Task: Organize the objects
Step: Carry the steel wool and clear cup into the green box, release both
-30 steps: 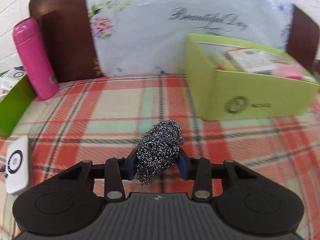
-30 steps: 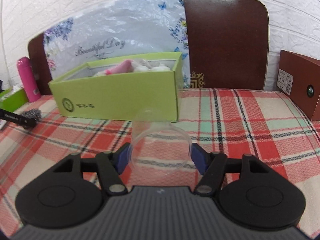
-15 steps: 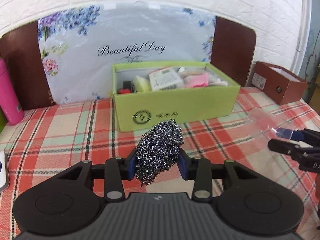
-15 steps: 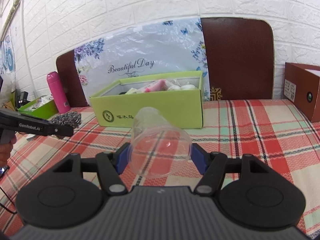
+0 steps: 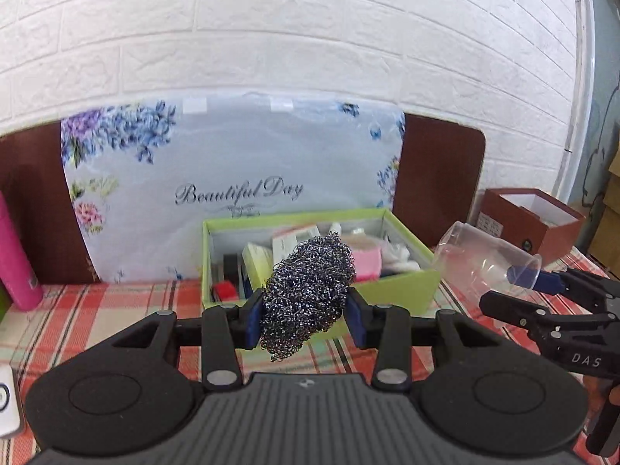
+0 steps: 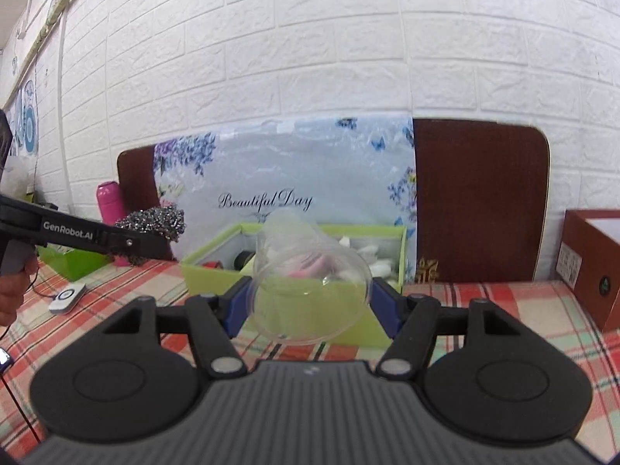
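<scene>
Both grippers have risen since the earlier frames, so the checked tablecloth (image 5: 116, 302) sits lower in each view and more of the white brick wall (image 5: 310, 38) shows above. Nearest in the left wrist view, the left gripper (image 5: 306, 319) has its blue pads pressed on either side of a steel wool scourer (image 5: 308, 294), which stands upright between them with a loose strand hanging below. In the right wrist view the right gripper (image 6: 310, 306) clamps a clear plastic cup (image 6: 310, 294) by its wide rim, the cup lying on its side with its base pointing away from the camera.

Just beyond both held things stands the green box (image 5: 407, 290), open-topped and holding small items: a pink block, white packets, something red and black. At the near left edge of the cloth lies a small white device (image 6: 68, 298). Farther left is a pink bottle (image 5: 17, 263) with a second, smaller green box (image 6: 73, 261) near it. At the far right stands an open brown box (image 5: 534, 221). Behind everything, a floral board (image 5: 232, 186) reading "Beautiful Day" leans against a dark wooden headboard (image 6: 480, 201) at the wall.
</scene>
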Tool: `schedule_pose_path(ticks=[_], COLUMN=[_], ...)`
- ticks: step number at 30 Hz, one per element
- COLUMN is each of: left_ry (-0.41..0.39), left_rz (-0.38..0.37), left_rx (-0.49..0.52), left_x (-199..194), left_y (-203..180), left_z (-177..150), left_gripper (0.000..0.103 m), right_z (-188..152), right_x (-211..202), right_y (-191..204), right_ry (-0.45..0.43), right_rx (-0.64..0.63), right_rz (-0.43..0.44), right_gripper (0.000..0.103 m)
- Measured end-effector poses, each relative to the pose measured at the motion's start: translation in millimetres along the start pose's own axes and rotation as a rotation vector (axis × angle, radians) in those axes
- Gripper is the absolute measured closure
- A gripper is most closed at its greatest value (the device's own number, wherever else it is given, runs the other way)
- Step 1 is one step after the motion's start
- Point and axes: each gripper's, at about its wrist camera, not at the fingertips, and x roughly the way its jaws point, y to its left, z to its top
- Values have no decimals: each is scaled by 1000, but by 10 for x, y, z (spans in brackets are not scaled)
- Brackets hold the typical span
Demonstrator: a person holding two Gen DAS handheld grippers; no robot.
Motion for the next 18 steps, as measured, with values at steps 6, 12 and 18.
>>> schedule_pose_path(ticks=[6, 12, 18], left_ry=[-17, -9, 5], left_rz=[51, 94, 131], left_rx=[-20, -21, -47], left_x=[302, 702, 1087], left_y=[87, 190, 310], left_z=[241, 381, 340], left_gripper=[58, 58, 49], right_z=[275, 490, 424], right_x=[384, 892, 1431], right_y=[-94, -239, -269], right_ry=[-39, -60, -5], right_rx=[-6, -5, -17], right_rz=[-47, -88, -85], right_gripper=[38, 38, 37])
